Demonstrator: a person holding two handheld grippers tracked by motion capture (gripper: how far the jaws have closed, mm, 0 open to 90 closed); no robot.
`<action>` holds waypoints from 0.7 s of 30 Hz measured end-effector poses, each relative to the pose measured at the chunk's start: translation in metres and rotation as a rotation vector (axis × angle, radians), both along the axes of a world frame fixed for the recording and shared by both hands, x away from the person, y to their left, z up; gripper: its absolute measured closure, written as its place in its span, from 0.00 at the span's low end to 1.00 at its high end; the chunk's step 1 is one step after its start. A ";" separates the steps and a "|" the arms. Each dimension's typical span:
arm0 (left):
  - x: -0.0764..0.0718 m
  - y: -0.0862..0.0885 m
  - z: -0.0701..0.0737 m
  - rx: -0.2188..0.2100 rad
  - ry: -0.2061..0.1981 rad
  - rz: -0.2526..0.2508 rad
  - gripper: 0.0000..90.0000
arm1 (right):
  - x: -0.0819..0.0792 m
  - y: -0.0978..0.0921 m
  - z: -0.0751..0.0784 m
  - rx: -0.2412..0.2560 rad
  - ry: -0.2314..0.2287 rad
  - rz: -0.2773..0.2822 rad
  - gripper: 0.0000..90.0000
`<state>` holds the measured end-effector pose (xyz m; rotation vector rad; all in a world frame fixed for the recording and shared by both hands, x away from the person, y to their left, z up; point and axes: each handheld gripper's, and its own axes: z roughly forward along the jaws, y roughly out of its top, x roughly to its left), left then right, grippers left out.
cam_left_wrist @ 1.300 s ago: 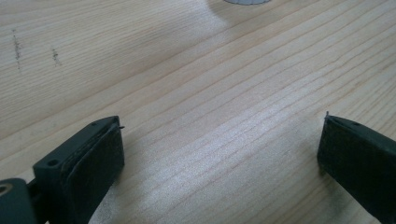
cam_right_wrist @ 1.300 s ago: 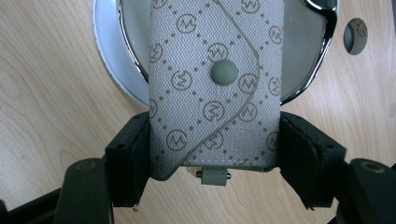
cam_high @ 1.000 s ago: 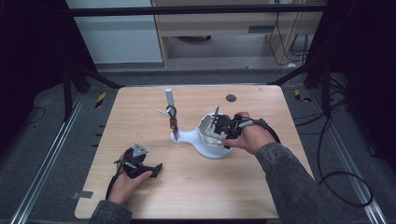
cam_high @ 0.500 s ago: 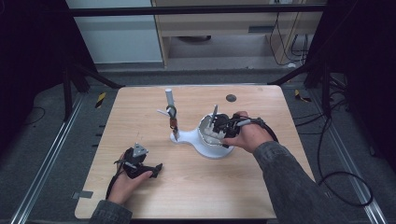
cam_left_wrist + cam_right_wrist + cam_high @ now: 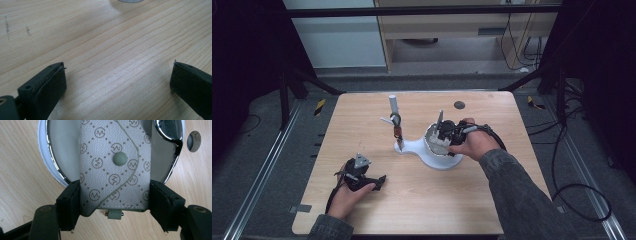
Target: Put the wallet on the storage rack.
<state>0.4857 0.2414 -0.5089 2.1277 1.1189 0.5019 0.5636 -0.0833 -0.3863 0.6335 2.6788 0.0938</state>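
A: High view. Right hand-held gripper (image 5: pixel 443 136) sits over the round white dish with a chrome rim (image 5: pixel 435 159), part of a white stand with an upright post (image 5: pixel 395 111) on the light wooden tabletop (image 5: pixel 422 200). Left hand-held gripper (image 5: pixel 379 181) rests on the tabletop near the front left, well apart from the stand.

B: Risk there?

A: I'd say knocking the post or shifting the stand if the right hand swings toward it. Something small hangs on the post; too small to tell what.

B: Left gripper view?

A: Left hand-held gripper (image 5: pixel 117 82) has its jaws spread wide, nothing between them, bare wood only. No risk from it while it sits there.

B: Right gripper view?

A: Right hand-held gripper (image 5: pixel 115 205) is clamped on the beige monogram-print snap-flap key pouch (image 5: pixel 115 167), one jaw on each long edge near its lower end. The pouch's far end lies over the dish (image 5: pixel 62 150). Grip is low on soft fabric, so my guess is it could sag or slip out. It could also catch on the chrome rim (image 5: pixel 168 135).

B: Counts?

A: Two hand-held grippers, one pouch, one snap button (image 5: pixel 120 159), one dish, one post. One dark round spot on the tabletop (image 5: pixel 194 141) past the dish.
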 end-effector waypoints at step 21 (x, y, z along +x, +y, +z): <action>0.000 -0.001 0.000 -0.001 0.001 -0.005 0.00 | 0.012 0.005 -0.008 -0.001 0.011 -0.019 0.35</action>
